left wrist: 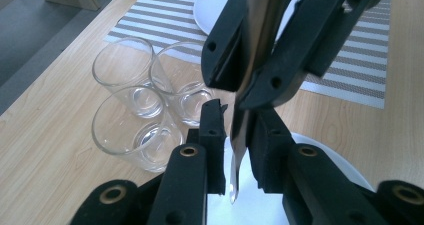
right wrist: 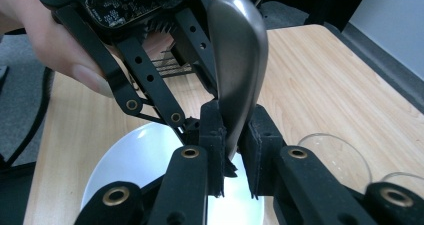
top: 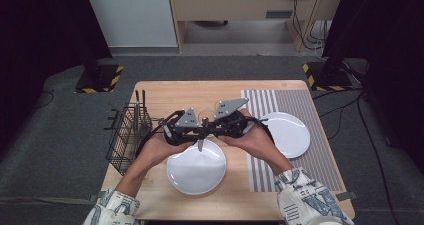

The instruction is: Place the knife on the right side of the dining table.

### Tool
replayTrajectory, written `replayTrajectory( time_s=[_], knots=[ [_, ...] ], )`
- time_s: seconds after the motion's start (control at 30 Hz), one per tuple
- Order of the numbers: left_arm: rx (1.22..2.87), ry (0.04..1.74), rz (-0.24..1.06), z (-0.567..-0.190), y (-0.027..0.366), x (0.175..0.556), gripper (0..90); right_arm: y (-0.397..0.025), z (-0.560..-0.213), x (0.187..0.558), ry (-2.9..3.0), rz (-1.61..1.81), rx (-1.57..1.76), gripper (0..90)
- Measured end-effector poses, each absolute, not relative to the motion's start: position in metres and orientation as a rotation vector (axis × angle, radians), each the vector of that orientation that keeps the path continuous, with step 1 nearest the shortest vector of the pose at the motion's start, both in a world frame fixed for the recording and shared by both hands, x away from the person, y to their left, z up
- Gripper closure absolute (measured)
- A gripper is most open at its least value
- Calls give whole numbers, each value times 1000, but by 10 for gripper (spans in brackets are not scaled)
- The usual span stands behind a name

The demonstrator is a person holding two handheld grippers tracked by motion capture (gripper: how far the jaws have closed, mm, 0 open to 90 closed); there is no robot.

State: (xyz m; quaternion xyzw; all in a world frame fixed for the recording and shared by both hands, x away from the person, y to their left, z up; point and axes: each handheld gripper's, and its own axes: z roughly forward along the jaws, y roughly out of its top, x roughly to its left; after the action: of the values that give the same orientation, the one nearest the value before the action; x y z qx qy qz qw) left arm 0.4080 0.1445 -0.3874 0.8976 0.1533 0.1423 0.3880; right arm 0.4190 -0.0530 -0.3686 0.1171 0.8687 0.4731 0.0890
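3 glasses [left wrist: 142, 105], 2 plates [top: 196, 169] | my left gripper [left wrist: 235, 135] and right gripper [right wrist: 234, 135]: fingers [right wrist: 212, 135] pinching one knife [right wrist: 239, 70] over the near plate

— What is worn at the table?
— Cream sleeves [top: 299, 195] printed with blue-grey letters.
— And the tools?
— Black linkage grippers, left [top: 200, 133] and right [top: 204, 129], with brass-ringed pivots, each topped by a grey three-cornered plate.

Crowded middle, open near edge
Glasses [left wrist: 140, 105] stand just behind the tools; wire basket [top: 127, 135] blocks the left; bare counter [top: 240, 195] lies in front
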Motion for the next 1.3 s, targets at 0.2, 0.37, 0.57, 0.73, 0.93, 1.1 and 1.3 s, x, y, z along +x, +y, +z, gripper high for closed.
replayTrajectory(
  time_s=[0.2, 0.37, 0.57, 0.73, 0.93, 1.1, 1.3],
  knots=[
    [2271, 401, 374, -390, 144, 409, 714, -56, -365, 420, 2572, 1429, 366, 807],
    [2270, 406, 372, -393, 140, 409, 675, -57, -362, 420, 2555, 1439, 371, 810],
    [2259, 425, 371, -402, 138, 409, 624, -60, -359, 420, 2542, 1452, 380, 811],
    [2257, 447, 361, -410, 139, 411, 608, -63, -356, 419, 2528, 1459, 389, 814],
    [2277, 446, 354, -420, 139, 411, 608, -67, -352, 420, 2514, 1491, 411, 816],
    [2267, 469, 330, -428, 140, 415, 615, -71, -349, 420, 2502, 1512, 422, 817],
    [2264, 477, 305, -433, 139, 419, 666, -74, -347, 420, 2495, 1532, 431, 818]
  ],
)
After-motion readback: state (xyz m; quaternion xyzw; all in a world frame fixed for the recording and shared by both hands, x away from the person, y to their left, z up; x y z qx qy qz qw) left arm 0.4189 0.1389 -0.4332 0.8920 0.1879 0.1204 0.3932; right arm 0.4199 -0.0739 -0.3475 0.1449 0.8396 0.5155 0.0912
